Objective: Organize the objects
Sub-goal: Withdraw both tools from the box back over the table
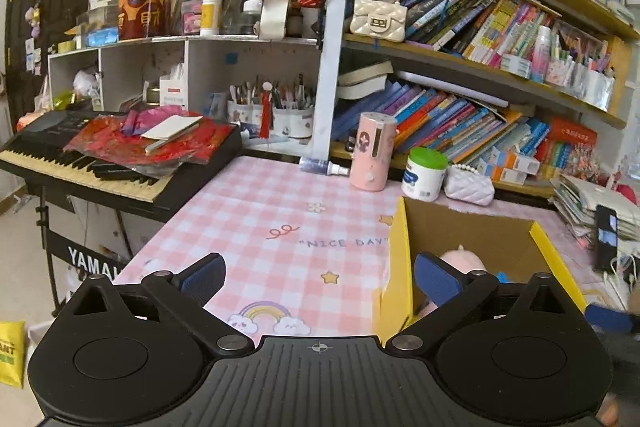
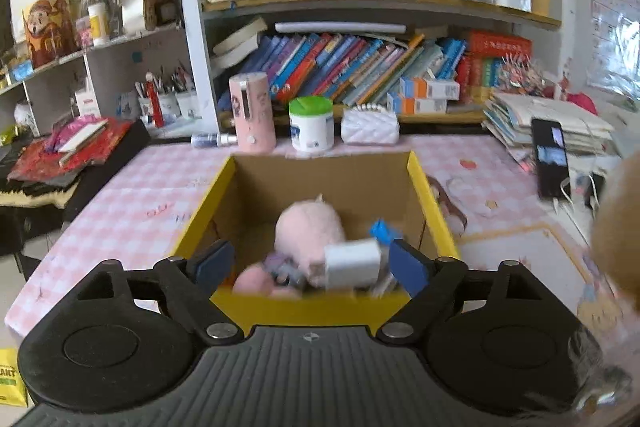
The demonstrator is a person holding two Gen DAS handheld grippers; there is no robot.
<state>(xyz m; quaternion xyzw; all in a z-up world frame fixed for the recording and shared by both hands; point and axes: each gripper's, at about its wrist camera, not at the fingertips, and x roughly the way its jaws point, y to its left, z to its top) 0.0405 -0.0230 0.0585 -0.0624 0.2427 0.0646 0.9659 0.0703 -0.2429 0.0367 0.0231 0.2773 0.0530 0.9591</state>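
Both tongs, left (image 1: 318,279) and right (image 2: 312,265), gape empty. Pink plush (image 2: 310,229) and white block (image 2: 352,263) lie in yellow box (image 2: 308,307), mid-bench (image 1: 248,211). We judge next: fetch pink dispenser (image 1: 371,157) from bench's back edge.

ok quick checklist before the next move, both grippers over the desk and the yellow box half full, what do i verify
1. Left gripper empty: ok, jaws wide apart, only the tablecloth between them.
2. Right gripper empty: ok, jaws wide apart above the yellow box; the white block lies below in the box, not clamped.
3. Box has room: ok, the pink plush and small items cover the near half, and bare cardboard shows at the far end.
4. Box stands flat on the table: ok in both views.
5. Loose items left behind the box: not ok, the pink cylinder, green-lidded tub and white quilted pouch stand outside.
6. Blurred tan shape at the right edge: cannot tell.
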